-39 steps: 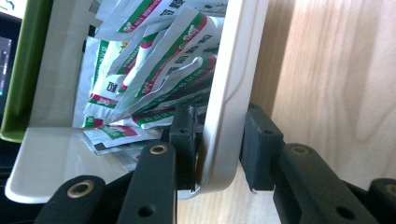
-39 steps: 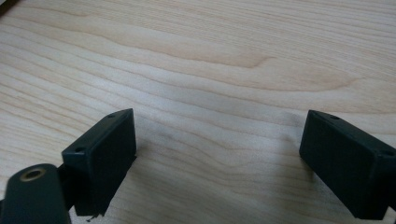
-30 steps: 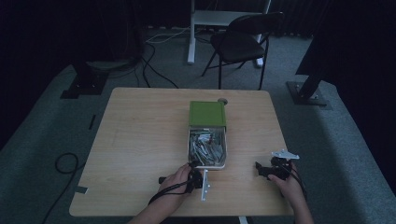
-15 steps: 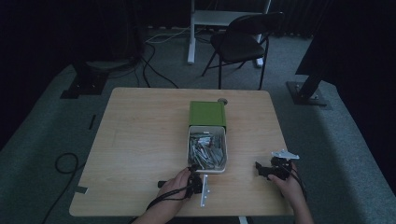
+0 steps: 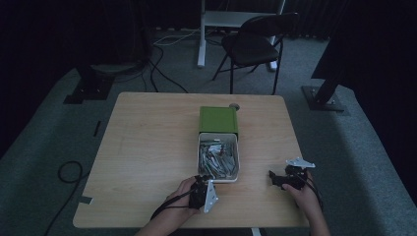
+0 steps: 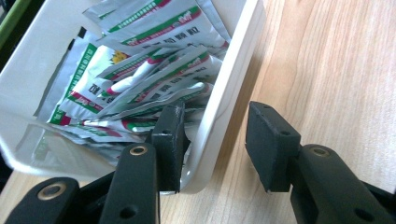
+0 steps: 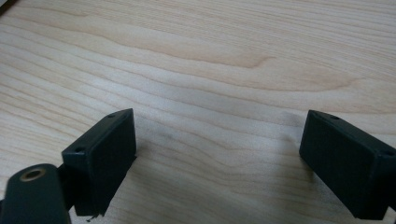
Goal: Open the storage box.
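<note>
so basically everything here comes down to the near wall of the white tray (image 6: pixel 219 112) and how the left gripper (image 6: pixel 212 140) sits across it. in the left gripper view 1 black jaw is inside the tray, down among the foil sachets (image 6: pixel 140 79), and the other jaw is outside over the bare wooden table (image 6: pixel 336 70), so the wall runs up between them. the inner jaw looks right up against the wall, but there's a clear strip of wood between the wall and the outer jaw, so it isn't pinching anything. the jaws have just been opening, with the tray wall between them but let go of.

from the high view the tray (image 5: pixel 218 179) lies with its long axis running away from the person, its far end tucked under the green box (image 5: pixel 218 120) near the middle of the table (image 5: pixel 147 142). the left gripper (image 5: pixel 200 189) is at the tray's near left corner, so it's clearly the closer hand. the right gripper (image 5: pixel 273 179) sits well apart, off to the tray's right near the table edge, jaws spread wide over plain wood with nothing between them (image 7: pixel 215 154).

my guess is the next move is either backing straight toward the person off the rim, or dipping the inner jaw further in for a sachet. either way the wall is the thing to clear.
</note>
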